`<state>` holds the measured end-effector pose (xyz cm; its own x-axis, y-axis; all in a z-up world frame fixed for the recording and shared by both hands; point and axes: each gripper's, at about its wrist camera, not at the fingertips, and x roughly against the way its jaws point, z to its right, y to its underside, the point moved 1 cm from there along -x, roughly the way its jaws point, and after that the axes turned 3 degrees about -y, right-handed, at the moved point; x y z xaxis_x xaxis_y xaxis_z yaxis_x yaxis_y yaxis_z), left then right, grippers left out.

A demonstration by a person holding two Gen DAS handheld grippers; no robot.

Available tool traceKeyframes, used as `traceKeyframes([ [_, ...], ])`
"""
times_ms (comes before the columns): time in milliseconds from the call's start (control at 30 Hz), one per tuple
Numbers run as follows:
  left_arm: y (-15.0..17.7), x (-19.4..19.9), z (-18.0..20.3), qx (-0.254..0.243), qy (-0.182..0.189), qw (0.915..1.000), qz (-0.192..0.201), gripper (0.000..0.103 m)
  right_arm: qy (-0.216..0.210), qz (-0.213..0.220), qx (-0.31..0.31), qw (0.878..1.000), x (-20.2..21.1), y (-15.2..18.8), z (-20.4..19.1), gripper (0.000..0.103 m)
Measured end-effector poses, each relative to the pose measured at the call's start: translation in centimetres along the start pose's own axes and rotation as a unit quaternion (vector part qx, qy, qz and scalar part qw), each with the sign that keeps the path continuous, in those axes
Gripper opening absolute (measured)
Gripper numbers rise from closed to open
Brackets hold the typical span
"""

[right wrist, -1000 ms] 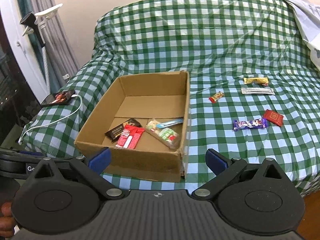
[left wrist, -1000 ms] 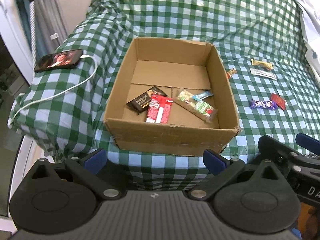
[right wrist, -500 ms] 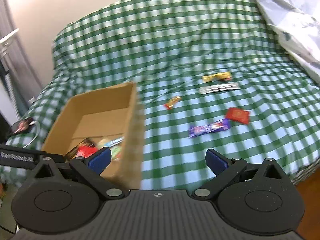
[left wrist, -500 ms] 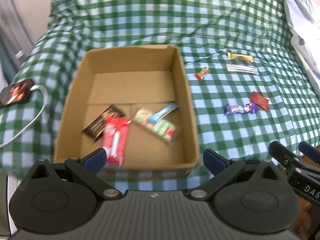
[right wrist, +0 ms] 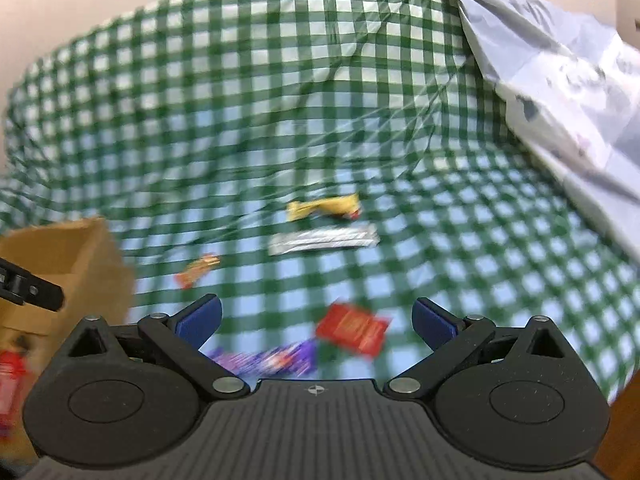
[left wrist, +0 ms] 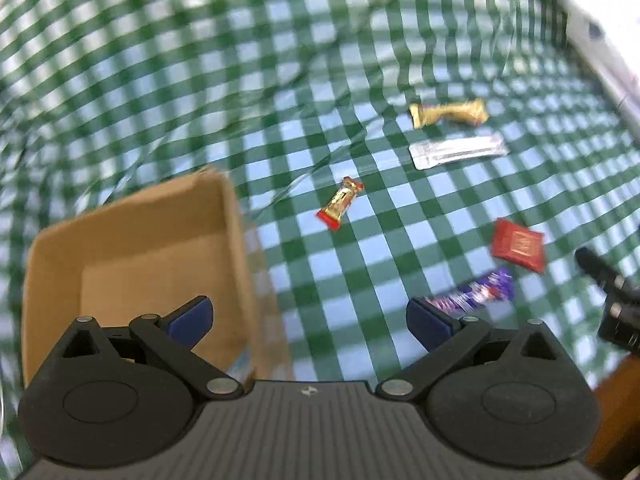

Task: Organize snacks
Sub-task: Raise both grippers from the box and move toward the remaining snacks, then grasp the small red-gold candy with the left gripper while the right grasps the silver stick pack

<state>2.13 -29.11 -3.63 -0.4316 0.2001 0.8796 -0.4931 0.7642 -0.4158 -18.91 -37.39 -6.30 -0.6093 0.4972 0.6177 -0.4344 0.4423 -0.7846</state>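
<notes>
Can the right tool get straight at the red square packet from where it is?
Probably yes. The right tool is open, with the red square packet lying flat just ahead between its fingers; only the purple bar lies close beside it.

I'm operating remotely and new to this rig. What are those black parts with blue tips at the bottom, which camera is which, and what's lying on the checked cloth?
Each picture comes from a camera on a handheld gripper, looking along its two blue-tipped fingers. The left gripper and right gripper are both open and hold nothing. On the green checked cloth lie five loose snacks: a gold wrapper, silver packet, small red-gold candy, red packet and purple bar. The cardboard box sits to the left.
</notes>
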Motion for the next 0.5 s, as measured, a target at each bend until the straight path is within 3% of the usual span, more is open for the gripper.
traceKeyframes([
  [133,-3.5,-6.6,1.9,-0.012,0.009,0.9994,-0.030,0.103,-0.008,-0.033,0.049,0.998,-8.2,-1.7,1.2,0.102],
  [333,-6.7,-13.9,2.3,-0.016,-0.002,0.9993,-0.035,0.103,-0.045,-0.048,0.110,0.992,-18.5,-3.7,2.1,0.102],
  [433,-7.8,-15.3,3.1,-0.048,-0.041,0.9980,0.006,0.103,-0.060,-0.058,0.136,0.987,-21.9,-4.1,1.6,0.102],
  [500,-8.2,-16.2,3.6,-0.068,-0.025,0.9974,0.002,0.103,-0.079,-0.073,0.154,0.982,-23.7,-4.1,0.8,0.102],
])
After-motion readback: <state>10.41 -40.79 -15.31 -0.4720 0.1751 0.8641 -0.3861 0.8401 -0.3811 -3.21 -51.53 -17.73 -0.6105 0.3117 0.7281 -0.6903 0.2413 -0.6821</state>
